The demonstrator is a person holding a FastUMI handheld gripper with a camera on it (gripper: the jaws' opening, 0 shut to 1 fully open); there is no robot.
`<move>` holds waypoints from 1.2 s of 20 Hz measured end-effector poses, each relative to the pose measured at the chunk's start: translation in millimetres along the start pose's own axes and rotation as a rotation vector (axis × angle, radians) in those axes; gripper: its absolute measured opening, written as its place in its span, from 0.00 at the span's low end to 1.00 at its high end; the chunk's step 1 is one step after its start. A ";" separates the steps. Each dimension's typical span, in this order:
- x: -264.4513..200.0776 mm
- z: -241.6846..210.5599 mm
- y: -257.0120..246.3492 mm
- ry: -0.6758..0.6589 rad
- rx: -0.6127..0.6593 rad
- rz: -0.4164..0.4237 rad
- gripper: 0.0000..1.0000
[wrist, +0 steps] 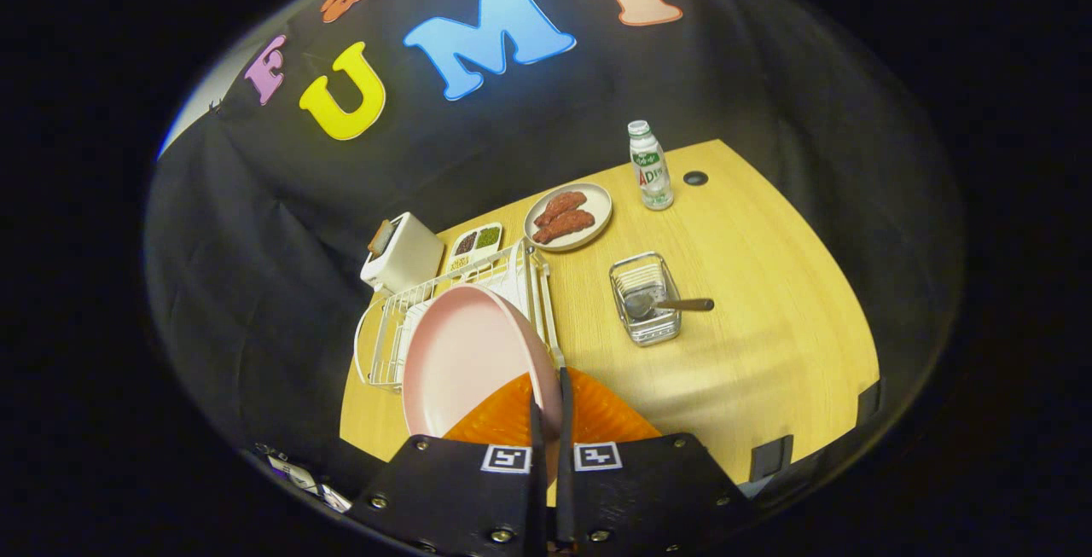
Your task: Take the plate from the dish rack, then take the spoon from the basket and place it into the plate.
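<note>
A pink plate (465, 352) is gripped by its rim between the nearly closed jaws of the hand-held gripper (547, 386), the fingers pressed on either face of the edge, and is held tilted up on edge just above the near end of the white wire dish rack (384, 318). Whether the plate's far edge is quite free of the rack's wires cannot be told. The first step, taking the plate out, is judged to be in hand and close to done. Beyond the jaws and to their right, on the pale wooden tabletop (768, 284), a small wire basket (646, 301) is seen with the spoon (665, 304) lying across it, bowl inside and handle sticking out over the rim, untouched. Further off stand a white toaster (401, 254), a small divided dish (475, 243), a round plate of sausages (568, 216) and a bottle (650, 166). Next, the plate would need to be carried clear and laid flat on open tabletop near the basket before the spoon is fetched
</note>
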State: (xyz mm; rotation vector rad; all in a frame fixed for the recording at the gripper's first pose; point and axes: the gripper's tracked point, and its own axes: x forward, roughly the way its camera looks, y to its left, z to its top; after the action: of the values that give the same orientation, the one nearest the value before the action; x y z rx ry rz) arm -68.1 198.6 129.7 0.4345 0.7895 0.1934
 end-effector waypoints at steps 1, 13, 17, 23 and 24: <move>5.1 -7.8 -4.9 0.013 0.010 0.005 0.04; 68.2 -92.0 -46.7 0.144 0.129 0.044 0.04; 87.5 -113.3 -52.4 0.184 0.140 0.046 0.04; 111.0 -130.3 -50.4 0.212 0.168 0.054 0.04; 114.9 -131.4 -50.4 0.215 0.167 0.050 0.04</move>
State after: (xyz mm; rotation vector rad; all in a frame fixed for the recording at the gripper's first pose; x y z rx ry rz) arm -82.9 231.1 -48.5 0.5984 1.0104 0.2238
